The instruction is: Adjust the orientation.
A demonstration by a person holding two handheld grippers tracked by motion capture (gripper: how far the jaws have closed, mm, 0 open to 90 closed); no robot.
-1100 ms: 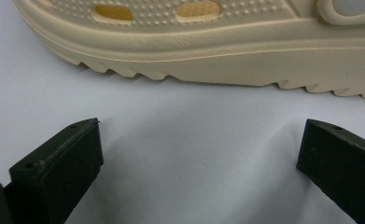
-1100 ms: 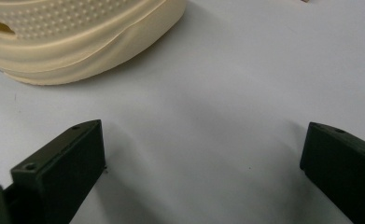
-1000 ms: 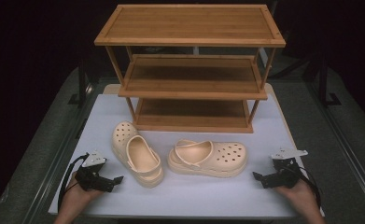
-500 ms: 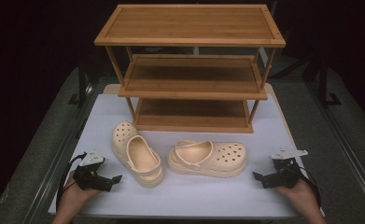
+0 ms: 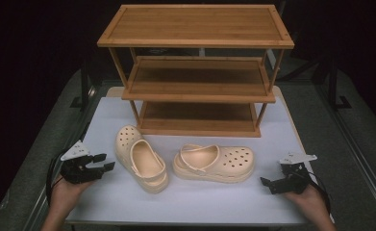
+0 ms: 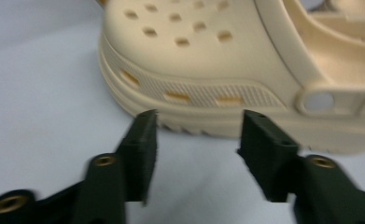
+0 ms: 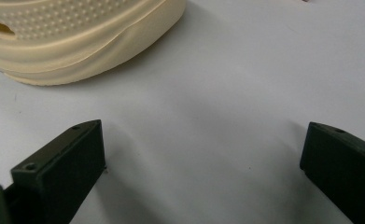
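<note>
Two cream clogs lie on the white table before an empty wooden rack, probably bound for a shelf. The left gripper sits just beside the left clog, jaws parted and empty, aimed at its side. The right gripper (jaws spread wide) waits near the right clog.
</note>
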